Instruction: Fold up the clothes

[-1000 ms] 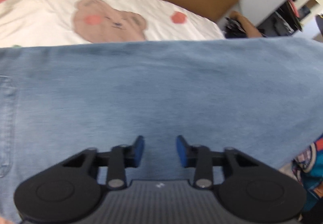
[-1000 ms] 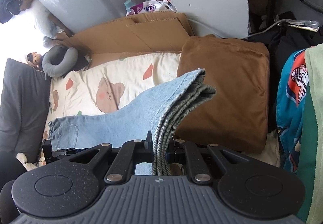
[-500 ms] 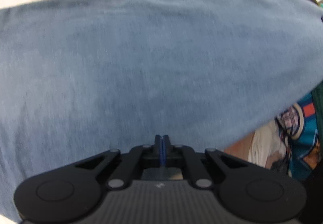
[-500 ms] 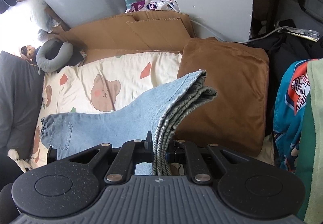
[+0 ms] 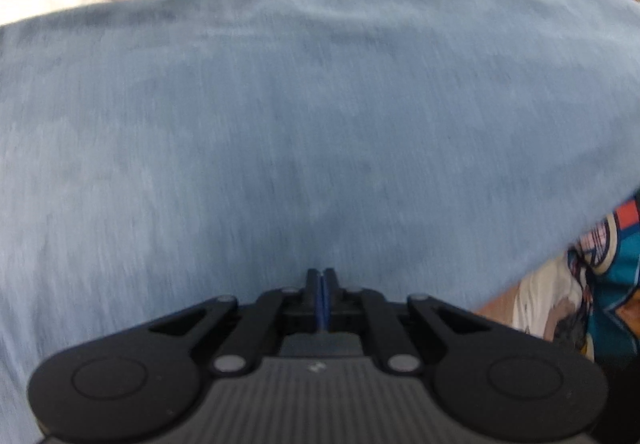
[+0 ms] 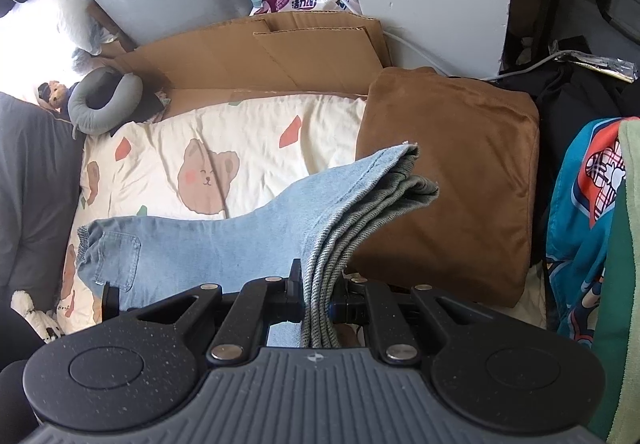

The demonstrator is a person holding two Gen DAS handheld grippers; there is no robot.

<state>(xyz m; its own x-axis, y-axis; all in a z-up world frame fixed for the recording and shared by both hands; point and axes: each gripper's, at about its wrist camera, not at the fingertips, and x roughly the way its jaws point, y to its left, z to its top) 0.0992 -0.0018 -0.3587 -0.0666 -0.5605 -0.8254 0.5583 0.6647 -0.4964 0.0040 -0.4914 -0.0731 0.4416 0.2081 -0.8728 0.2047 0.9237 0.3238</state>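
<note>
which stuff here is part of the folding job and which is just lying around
Part of the job: jeans, right claw shut on their layered edge, left claw shut.

Lying about: brown cushion, cardboard, neck pillow, bear sheet.

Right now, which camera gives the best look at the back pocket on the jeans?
Right wrist view: the jeans lie stretched across the bedsheet, back pocket plainly visible. Left wrist shows only blurred denim, no pocket.

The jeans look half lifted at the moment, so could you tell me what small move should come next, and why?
Probably carry the leg ends toward the waistband. The right hand-held gripper is shut on the jeans, lifting the stacked layers, while the left hand-held gripper, shut empty, rests over the denim.
</note>
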